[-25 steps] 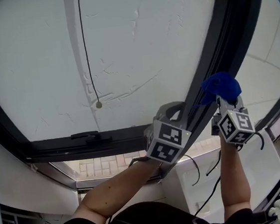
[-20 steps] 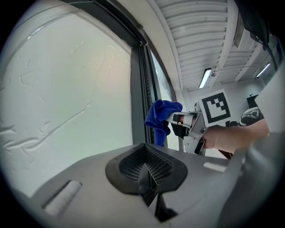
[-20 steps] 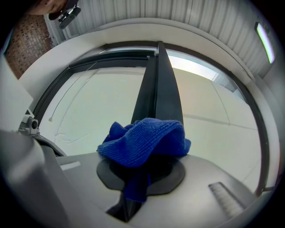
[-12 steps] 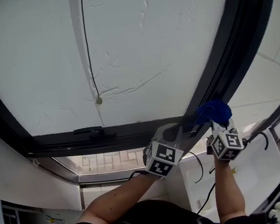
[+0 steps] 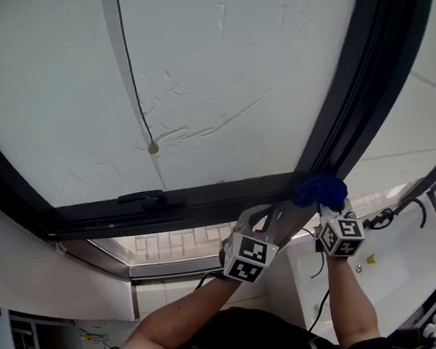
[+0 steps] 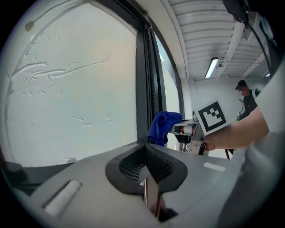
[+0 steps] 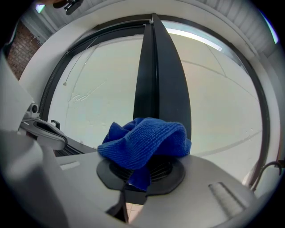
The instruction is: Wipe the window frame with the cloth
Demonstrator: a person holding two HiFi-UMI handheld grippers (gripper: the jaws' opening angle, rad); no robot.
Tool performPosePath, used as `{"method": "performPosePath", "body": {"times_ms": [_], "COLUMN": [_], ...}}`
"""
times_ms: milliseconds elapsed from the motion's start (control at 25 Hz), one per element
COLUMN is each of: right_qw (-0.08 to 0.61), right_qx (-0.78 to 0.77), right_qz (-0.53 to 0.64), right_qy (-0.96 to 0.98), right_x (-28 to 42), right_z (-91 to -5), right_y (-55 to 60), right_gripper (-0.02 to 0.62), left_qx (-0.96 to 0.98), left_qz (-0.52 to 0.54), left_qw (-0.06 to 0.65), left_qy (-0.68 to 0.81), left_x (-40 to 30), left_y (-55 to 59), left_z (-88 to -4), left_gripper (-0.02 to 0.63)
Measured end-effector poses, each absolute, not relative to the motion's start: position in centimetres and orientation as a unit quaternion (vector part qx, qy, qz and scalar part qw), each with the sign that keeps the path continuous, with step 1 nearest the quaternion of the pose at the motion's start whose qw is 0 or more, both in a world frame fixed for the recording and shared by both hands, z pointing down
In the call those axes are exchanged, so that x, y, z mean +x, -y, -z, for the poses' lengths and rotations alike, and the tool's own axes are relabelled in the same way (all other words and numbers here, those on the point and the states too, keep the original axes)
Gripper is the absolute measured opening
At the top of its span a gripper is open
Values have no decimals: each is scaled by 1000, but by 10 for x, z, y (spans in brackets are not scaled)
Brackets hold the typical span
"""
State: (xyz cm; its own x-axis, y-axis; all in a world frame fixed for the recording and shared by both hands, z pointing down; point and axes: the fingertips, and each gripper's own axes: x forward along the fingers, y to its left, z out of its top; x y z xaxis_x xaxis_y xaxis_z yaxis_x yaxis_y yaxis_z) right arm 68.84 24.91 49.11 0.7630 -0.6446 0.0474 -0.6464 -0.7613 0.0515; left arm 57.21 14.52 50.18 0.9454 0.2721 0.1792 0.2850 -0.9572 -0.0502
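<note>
Frosted window pane point(image 5: 229, 67), whitish and scratched, forms the background, bounded by a dark window frame point(image 5: 362, 67).

Item 1. Right gripper point(image 7: 139, 177): jaws clenched on a fold of the blue cloth point(image 7: 144, 138). The rest of the cloth is bunched in a loose mound above the jaws. In the head view the cloth point(image 5: 320, 191) touches the frame at the corner where the slanting upright meets the bottom rail.

Item 2. Left gripper point(image 6: 147, 176): jaws pressed together with nothing between them. It is held just below the bottom rail, near the right gripper and not touching the cloth.

Item 3. Surroundings: thin cord with end bead point(image 5: 152, 147) hanging over the pane; latch point(image 5: 150, 198) on the bottom rail; a person point(image 6: 244, 95) standing far back in the room.

Handling notes (judgement):
- The step in hand appears to be wiping the corner of the frame.
- The bunched cloth gives only a small contact patch, so firm pressure and overlapping strokes along the member should serve best.
- Only fabric should meet the frame, never the gripper body.
- The grooves of the upright probably need the cloth's edge worked into them.
- The idle left gripper is best kept clear of the cord.
</note>
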Motion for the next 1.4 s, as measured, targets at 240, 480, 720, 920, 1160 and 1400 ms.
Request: {"method": "performPosePath", "body": {"times_ms": [240,480,720,920,1160,1400], "right_qw": [38,26,30,62,82,95], "right_qx": [936,936,936,934,928,918], "right_qz": [-59,-65,-79,-97,-98,-84], "right_qy": [344,346,342,338,351,375], "right_x": [678,686,684,683,670,663], "right_z": [-516,-550,-557,-563,-550,-554], "right_y": [-242,-243,-243,-241,-241,-239], "right_gripper": [58,58,58,58,58,58], "left_qx": [-982,-978,-978,-983,-986,-988], "left_qz": [108,123,134,130,121,124], "left_qw": [34,18,2,-8,-14,-13], "left_qy": [151,166,161,131,111,92], "left_x": [563,551,542,544,546,543], "left_y": [-148,-151,-142,-121,-98,-87], "left_z": [-525,-531,-535,-542,-537,-545], "left_gripper": [-8,-8,-8,-8,-8,-8]}}
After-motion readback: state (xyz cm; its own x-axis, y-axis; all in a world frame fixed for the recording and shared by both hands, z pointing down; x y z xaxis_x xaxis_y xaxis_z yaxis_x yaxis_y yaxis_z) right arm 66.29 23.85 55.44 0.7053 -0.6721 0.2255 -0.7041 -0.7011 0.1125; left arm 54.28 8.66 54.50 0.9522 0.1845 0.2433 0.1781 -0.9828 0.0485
